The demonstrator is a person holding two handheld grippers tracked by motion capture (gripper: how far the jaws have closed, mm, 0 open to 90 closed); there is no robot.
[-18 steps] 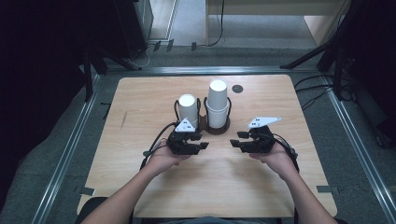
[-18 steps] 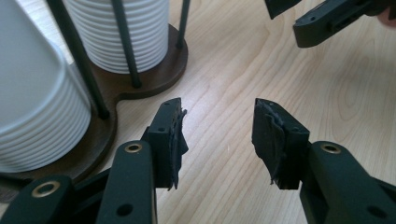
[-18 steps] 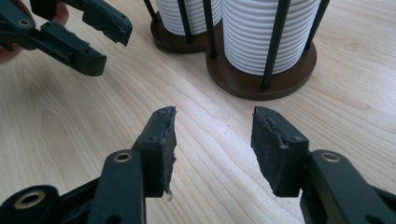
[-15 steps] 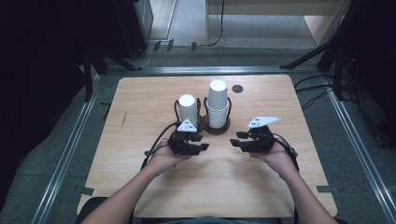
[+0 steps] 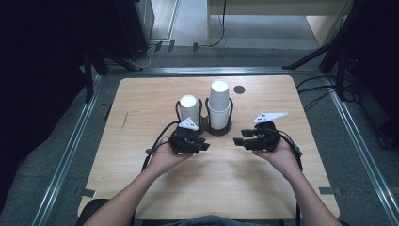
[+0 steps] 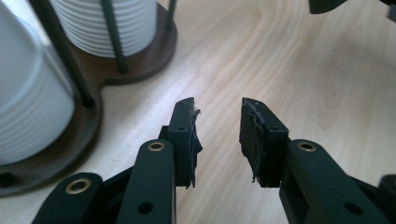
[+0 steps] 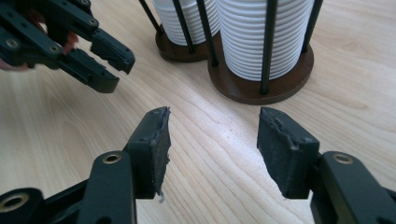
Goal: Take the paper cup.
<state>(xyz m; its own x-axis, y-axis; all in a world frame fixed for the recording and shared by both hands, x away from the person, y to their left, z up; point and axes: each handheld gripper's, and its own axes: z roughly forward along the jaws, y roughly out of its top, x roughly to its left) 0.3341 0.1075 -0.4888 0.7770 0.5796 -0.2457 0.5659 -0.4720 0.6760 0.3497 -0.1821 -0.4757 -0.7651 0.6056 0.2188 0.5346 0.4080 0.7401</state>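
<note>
Cup stacks [image 5: 219, 104] sat in wire holder [image 5: 207, 127] mid-table, just beyond both grippers. Left gripper [image 6: 217, 135] & right gripper [image 7: 212, 149] were open, empty. Risk: jaws snagging a holder rod, tipping stacks.

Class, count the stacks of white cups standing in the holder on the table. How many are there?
2. The shorter stack stands in the holder's left ring; the taller stack stands in its right ring. How many cups each holds is hidden.
</note>
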